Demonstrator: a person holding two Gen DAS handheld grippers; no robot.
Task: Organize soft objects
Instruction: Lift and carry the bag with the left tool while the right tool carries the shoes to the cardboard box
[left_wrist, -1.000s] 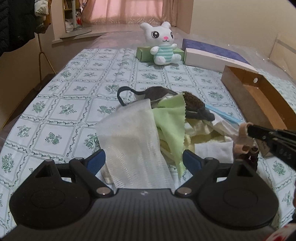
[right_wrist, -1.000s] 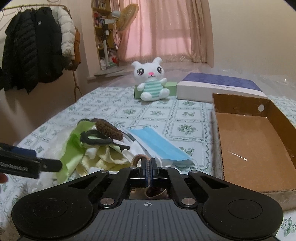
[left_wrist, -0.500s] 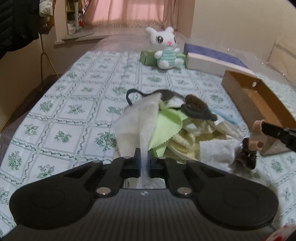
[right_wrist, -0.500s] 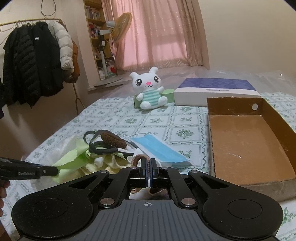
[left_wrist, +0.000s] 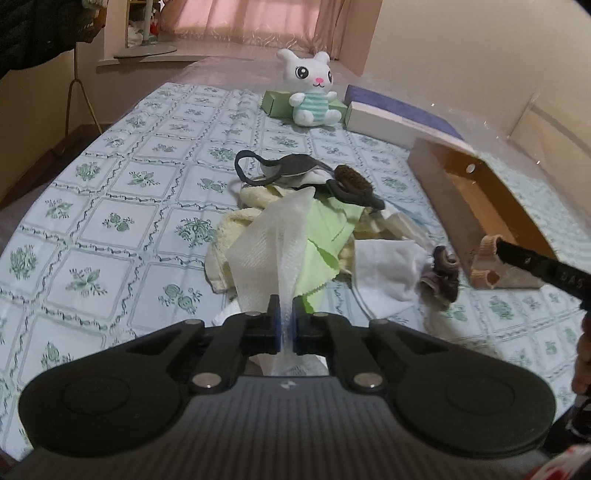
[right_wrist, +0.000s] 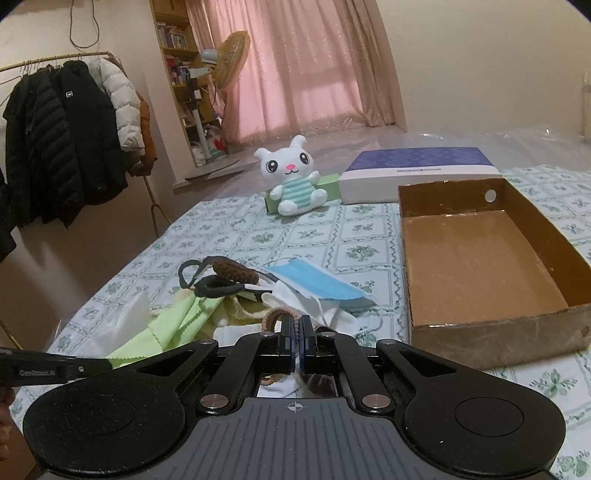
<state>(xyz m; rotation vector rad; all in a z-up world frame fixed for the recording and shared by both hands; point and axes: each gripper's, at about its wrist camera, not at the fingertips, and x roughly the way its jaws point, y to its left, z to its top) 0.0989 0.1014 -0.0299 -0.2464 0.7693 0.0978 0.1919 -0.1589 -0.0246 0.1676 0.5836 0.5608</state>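
Already both tools are loaded. The left gripper is clamped on a white mesh cloth, pulled taut up out of the pile of soft things in the middle of the flowered tablecloth. The right gripper is closed on a beige hair tie, hanging just in front of the near end wall of the open cardboard box at the bed's right edge.

The step in hand looks like lifting items clear — a carry to the box seems next. That would call for drawing the cloth free without dragging the green cloth along.

Faint lettering shows on each gripper's finger, too blurred to read; print on the purple-and-white box is too small.
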